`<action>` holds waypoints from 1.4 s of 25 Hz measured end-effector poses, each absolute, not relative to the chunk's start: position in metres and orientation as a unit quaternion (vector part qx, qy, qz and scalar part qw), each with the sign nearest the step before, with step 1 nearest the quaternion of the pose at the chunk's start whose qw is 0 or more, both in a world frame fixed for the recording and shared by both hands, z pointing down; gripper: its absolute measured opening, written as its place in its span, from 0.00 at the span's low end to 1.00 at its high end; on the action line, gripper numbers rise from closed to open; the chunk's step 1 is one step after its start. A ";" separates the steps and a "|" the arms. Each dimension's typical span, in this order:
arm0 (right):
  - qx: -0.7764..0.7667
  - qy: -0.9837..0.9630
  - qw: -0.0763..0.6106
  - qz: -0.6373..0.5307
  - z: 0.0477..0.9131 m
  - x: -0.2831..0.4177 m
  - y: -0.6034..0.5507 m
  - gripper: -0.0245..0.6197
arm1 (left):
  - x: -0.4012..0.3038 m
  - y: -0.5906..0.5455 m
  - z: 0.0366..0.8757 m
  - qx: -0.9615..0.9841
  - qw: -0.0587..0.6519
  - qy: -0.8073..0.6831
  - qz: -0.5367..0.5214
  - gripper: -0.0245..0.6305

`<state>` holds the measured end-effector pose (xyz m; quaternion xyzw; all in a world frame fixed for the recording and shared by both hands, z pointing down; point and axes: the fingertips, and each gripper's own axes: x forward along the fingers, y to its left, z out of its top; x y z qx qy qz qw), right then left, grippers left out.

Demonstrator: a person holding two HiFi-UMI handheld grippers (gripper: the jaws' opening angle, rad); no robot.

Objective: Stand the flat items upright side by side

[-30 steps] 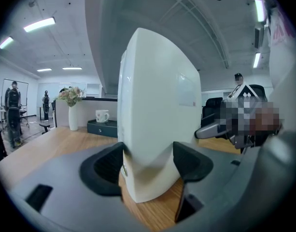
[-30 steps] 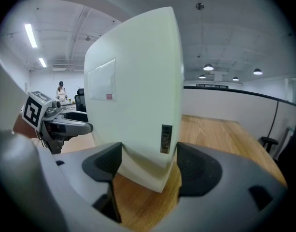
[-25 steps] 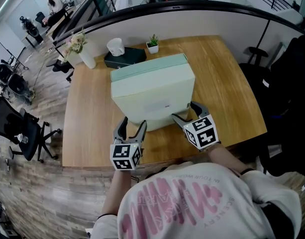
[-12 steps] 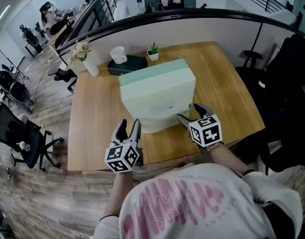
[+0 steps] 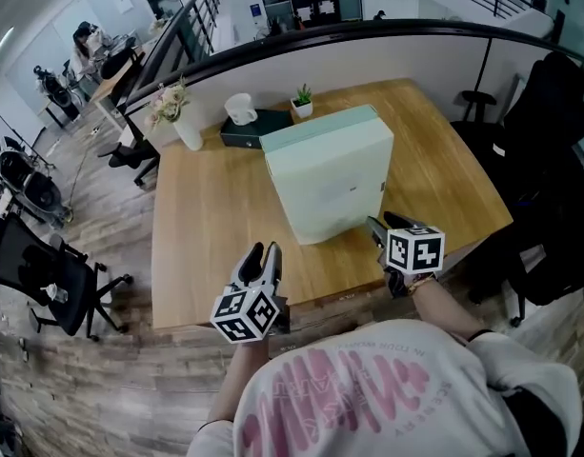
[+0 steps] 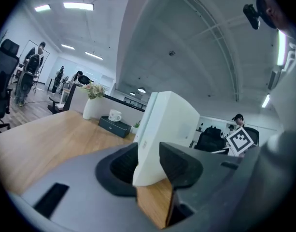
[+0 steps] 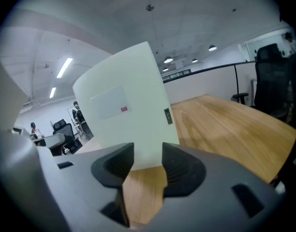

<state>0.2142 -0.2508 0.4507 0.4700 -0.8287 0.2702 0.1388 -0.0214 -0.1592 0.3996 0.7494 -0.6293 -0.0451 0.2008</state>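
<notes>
A large pale green box (image 5: 328, 168) stands on the wooden table (image 5: 206, 217), its near face bearing a small label. In the left gripper view the box (image 6: 169, 124) rises beyond the jaws. My left gripper (image 5: 264, 255) hangs over the table's near edge, apart from the box. Its jaws (image 6: 148, 166) have just been closing and are open, with nothing between them. My right gripper (image 5: 377, 228) is just short of the box's near right corner. It too has been closing and is open and empty (image 7: 148, 166), facing the box (image 7: 126, 110).
At the table's far side are a white vase of flowers (image 5: 185, 127), a dark flat box (image 5: 253, 128) with a white cup (image 5: 240, 109) on it, and a small potted plant (image 5: 302, 103). Black office chairs stand left (image 5: 44, 274) and right (image 5: 549, 150) of the table.
Both grippers have drawn back from the box's near corners toward the table's front edge, the left one farther. The jaws of both have narrowed. The box stays put.
</notes>
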 end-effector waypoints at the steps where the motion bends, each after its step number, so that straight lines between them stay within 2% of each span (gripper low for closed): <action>1: 0.469 -0.826 0.132 0.283 0.453 0.210 -0.243 0.30 | -0.024 -0.152 0.402 0.750 0.204 -0.628 -0.042 0.24; 9: 0.461 -0.817 0.117 0.326 0.465 0.165 -0.182 0.07 | -0.050 -0.097 0.417 0.732 0.240 -0.636 -0.039 0.04; 12: 0.449 -0.823 0.105 0.333 0.458 0.144 -0.157 0.03 | -0.061 -0.077 0.418 0.727 0.250 -0.638 -0.037 0.04; 23: 0.403 -0.865 0.047 0.296 0.413 0.097 -0.076 0.03 | -0.079 -0.013 0.388 0.732 0.198 -0.650 -0.043 0.04; 35: 0.411 -0.878 0.060 0.237 0.409 0.111 -0.041 0.03 | -0.058 0.023 0.394 0.742 0.195 -0.641 -0.024 0.04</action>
